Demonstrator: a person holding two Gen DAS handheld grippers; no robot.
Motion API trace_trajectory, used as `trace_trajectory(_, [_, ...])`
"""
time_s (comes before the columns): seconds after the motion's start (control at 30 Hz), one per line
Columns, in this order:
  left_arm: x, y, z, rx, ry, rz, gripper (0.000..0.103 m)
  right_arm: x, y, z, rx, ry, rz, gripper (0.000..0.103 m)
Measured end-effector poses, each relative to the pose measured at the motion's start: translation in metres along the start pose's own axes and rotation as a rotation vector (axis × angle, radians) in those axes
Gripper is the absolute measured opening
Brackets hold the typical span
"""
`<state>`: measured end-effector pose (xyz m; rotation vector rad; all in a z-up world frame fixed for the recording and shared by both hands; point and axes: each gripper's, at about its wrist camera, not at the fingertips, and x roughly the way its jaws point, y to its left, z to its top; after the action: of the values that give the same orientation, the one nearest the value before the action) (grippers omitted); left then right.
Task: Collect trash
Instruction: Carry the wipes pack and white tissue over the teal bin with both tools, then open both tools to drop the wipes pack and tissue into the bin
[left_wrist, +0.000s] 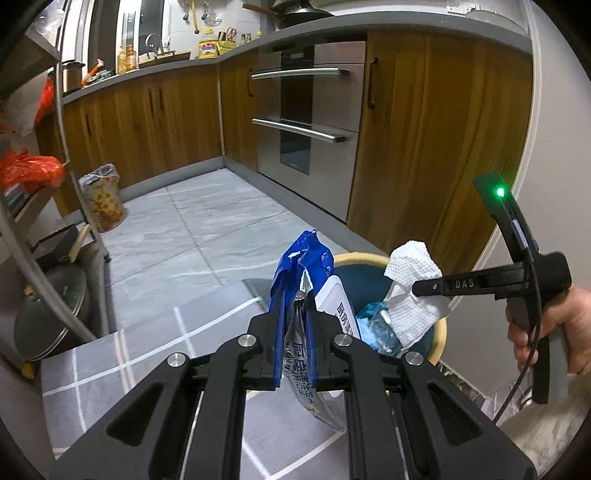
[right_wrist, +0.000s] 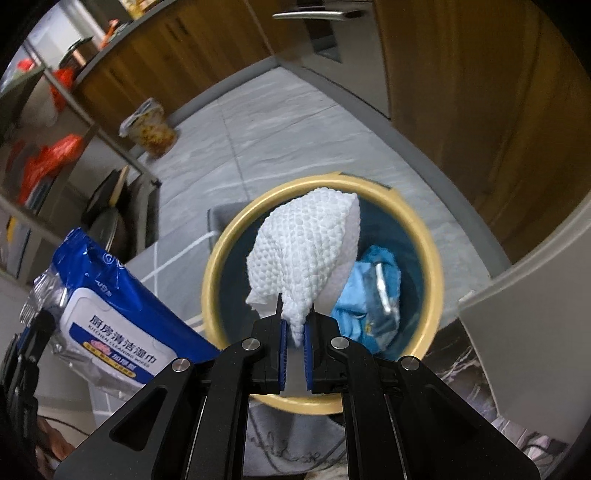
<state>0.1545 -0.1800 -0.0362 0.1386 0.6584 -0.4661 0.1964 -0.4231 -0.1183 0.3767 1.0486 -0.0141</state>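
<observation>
Wipe (right_wrist: 306, 247) of white embossed cloth, soft and bumpy, pinched at its narrow end between blue pads of right claw (right_wrist: 294, 332) and hanging over round bin (right_wrist: 212, 258) with yellow rim and dark blue inside. Crumpled light-blue wrapper (right_wrist: 373, 295) at bottom of bin. Glossy blue wipes pack (left_wrist: 299, 332) clamped tight in left claw (left_wrist: 295, 350), just beside bin rim.
</observation>
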Motion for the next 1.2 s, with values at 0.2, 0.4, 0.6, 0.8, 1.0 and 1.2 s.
trace_trajectory(0.2, [0.023, -0.006, 0.011, -0.009, 0.006, -0.037, 0.009, 0.003, -0.023, 0.004, 0.024, -0.009, -0.056, 0.008])
trace_trajectory(0.4, [0.046, -0.019, 0.015, 0.026, 0.015, -0.054, 0.009, 0.015, -0.046, 0.011, 0.075, 0.007, -0.086, 0.008])
trace_trajectory(0.6, [0.066, -0.030, 0.017, 0.043, 0.023, -0.085, 0.009, 0.019, -0.049, 0.013, 0.060, 0.001, -0.122, 0.008])
trace_trajectory(0.8, [0.080, -0.039, 0.010, 0.085, 0.018, -0.069, 0.009, 0.033, -0.055, 0.011, 0.067, 0.044, -0.124, 0.008])
trace_trajectory(1.0, [0.100, -0.038, -0.004, 0.084, 0.073, -0.059, 0.009, 0.056, -0.047, 0.005, 0.021, 0.112, -0.119, 0.009])
trace_trajectory(1.2, [0.115, -0.048, -0.023, 0.171, 0.132, -0.053, 0.010, 0.078, -0.038, 0.001, -0.011, 0.176, -0.173, 0.009])
